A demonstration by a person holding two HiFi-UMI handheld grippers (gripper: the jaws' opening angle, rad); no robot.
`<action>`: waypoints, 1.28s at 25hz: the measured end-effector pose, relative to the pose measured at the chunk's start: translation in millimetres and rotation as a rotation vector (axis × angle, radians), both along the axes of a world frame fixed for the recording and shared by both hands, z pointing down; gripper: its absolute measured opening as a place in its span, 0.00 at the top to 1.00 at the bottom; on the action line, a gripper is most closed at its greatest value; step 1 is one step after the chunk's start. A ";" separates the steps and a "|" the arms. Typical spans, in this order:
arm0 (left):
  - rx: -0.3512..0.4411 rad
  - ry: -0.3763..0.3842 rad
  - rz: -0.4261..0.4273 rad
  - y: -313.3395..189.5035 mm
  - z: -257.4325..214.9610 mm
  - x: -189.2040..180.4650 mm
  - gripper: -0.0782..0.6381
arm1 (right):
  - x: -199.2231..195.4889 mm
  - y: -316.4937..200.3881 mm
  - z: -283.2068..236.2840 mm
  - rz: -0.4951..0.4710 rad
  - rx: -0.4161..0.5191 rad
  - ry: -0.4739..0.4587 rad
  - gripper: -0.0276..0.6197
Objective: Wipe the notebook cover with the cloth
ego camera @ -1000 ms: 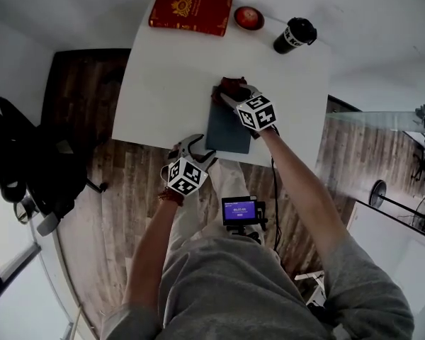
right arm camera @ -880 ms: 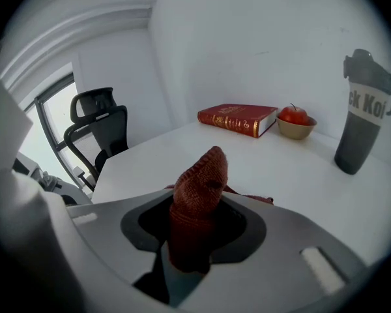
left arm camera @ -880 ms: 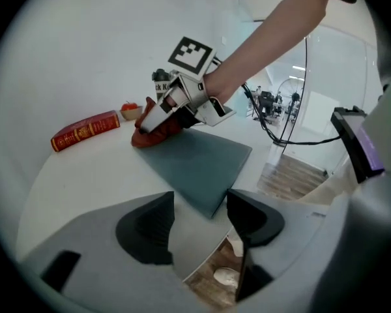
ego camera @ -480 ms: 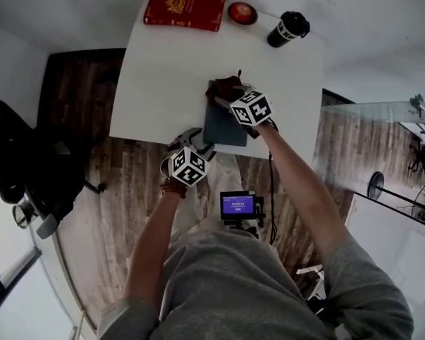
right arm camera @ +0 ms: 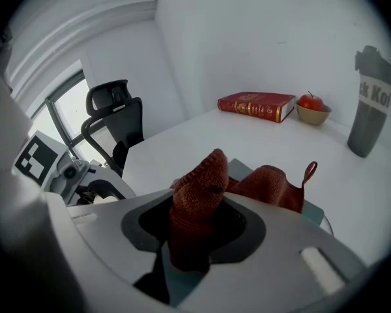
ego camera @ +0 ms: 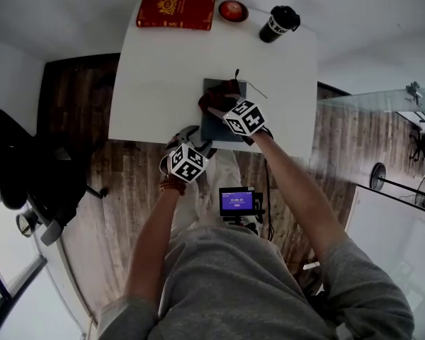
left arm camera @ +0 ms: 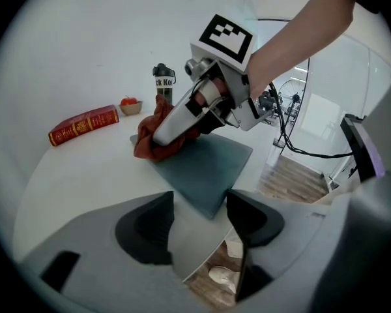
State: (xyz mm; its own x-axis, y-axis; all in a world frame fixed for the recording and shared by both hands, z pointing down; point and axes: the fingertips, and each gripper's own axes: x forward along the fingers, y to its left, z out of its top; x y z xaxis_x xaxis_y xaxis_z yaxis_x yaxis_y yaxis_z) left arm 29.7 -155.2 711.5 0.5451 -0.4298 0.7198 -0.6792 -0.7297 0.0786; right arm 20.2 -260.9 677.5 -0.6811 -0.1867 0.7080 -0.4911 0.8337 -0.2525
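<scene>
Head view: the right gripper (ego camera: 216, 108) presses a rust-red cloth (ego camera: 225, 89) onto the dark slate notebook (ego camera: 214, 129), which lies flat near the front edge of the white table (ego camera: 163, 62). The left gripper (ego camera: 193, 139) hovers at that edge, just beside the notebook's near corner. A red book (ego camera: 176, 9) with a gold emblem, a small bowl (ego camera: 233, 10) holding a tomato, and a black cup (ego camera: 278, 23) stand along the far edge.

Left gripper view: its jaws stand apart with nothing between them, above the table edge and clear of the notebook. White lettering on the cup reads partly "ck Ko".

Right gripper view: the jaws are clamped on a bunched fold of the cloth, and the rest of it, with a hanging loop (right arm camera: 311, 169), trails over the notebook cover. The book's gold spine writing is too small to read.
</scene>
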 end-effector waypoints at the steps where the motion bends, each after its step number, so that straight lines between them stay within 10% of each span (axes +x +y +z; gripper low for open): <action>1: 0.001 -0.001 0.001 0.2 0.1 0.2 0.53 | 0.1 3.1 -0.1 0.001 -0.002 -0.003 0.73; 32: 0.015 -0.010 0.003 1.1 -1.3 4.5 0.53 | 4.0 100.3 -0.4 -0.072 -0.126 -0.038 0.73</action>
State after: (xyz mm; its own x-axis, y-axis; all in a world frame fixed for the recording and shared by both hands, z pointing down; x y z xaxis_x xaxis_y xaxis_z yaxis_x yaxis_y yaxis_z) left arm 34.2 -154.1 710.2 0.5389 -0.4390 0.7189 -0.6777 -0.7328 0.0605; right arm 24.2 -160.6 677.1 -0.7164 -0.0480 0.6961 -0.4193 0.8270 -0.3745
